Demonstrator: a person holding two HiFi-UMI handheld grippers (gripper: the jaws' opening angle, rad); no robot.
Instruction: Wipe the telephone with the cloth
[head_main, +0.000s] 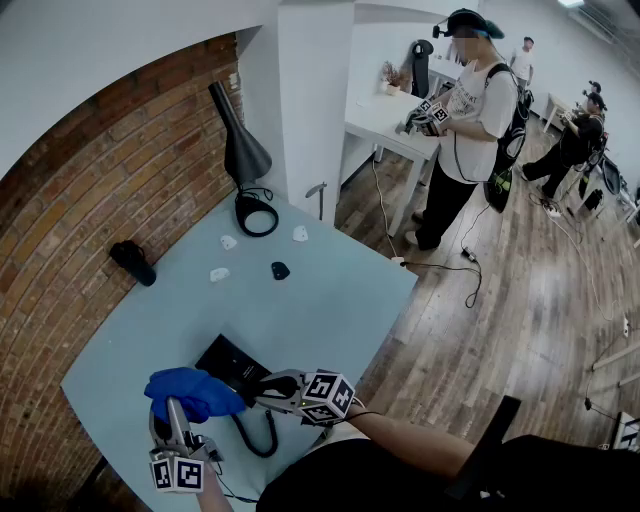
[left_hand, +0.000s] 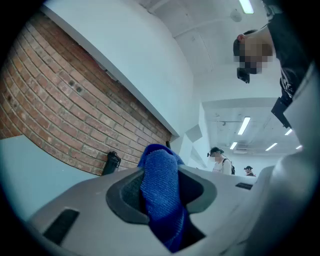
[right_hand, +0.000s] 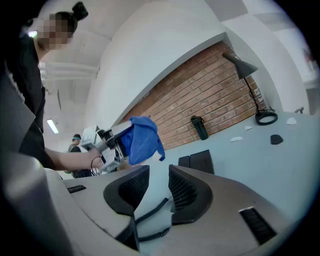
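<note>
A black telephone (head_main: 230, 362) lies on the pale blue table (head_main: 330, 300) near its front edge, and its coiled cord (head_main: 255, 437) loops toward me. My left gripper (head_main: 176, 408) is shut on a bunched blue cloth (head_main: 195, 390), held just left of the phone. The left gripper view shows the cloth (left_hand: 161, 185) pinched between the jaws. My right gripper (head_main: 252, 388) points left over the phone, close to the cloth. In the right gripper view its jaws (right_hand: 159, 187) stand open and hold nothing. The cord (right_hand: 152, 214) shows below them, and the phone (right_hand: 199, 161) and cloth (right_hand: 142, 139) lie ahead.
A brick wall (head_main: 90, 200) borders the table's left. A black desk lamp (head_main: 240, 150), a black bottle (head_main: 133, 262), a small black object (head_main: 280, 270) and white scraps (head_main: 219, 274) sit at the far end. A person (head_main: 465, 120) stands by a white table (head_main: 385, 120) beyond.
</note>
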